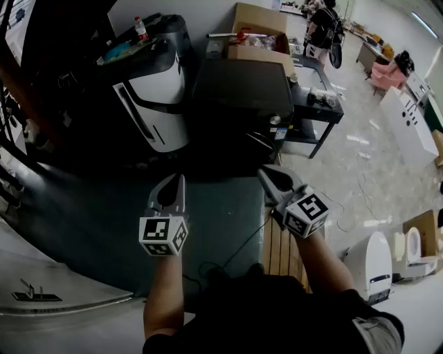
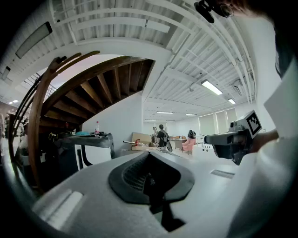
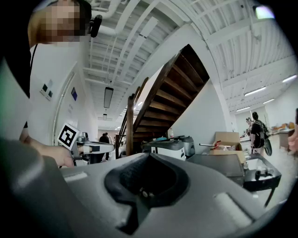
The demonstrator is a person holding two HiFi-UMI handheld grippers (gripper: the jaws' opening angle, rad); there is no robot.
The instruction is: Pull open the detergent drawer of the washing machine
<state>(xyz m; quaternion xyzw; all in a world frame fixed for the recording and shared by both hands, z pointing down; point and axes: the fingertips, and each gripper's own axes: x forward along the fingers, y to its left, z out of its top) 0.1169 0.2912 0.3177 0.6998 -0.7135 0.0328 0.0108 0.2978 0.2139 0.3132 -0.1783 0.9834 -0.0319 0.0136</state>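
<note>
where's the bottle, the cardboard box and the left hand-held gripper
bottle point(image 1: 141, 28): head view, its body below the red cap.
cardboard box point(image 1: 259, 16): head view, its upper flap.
left hand-held gripper point(image 1: 179, 182): head view, tips of its shut jaws.

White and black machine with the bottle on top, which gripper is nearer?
Left. The machine stands ahead of the left gripper; the right gripper is farther right, facing the dark cabinet.

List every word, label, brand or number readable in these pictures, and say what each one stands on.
No text is readable.
Cubes on the left gripper and right gripper: square patterns only, no letters.
Label on the bottle: too small.
The sticker on the dark box: too small.
The wall signs: blurred.
</note>
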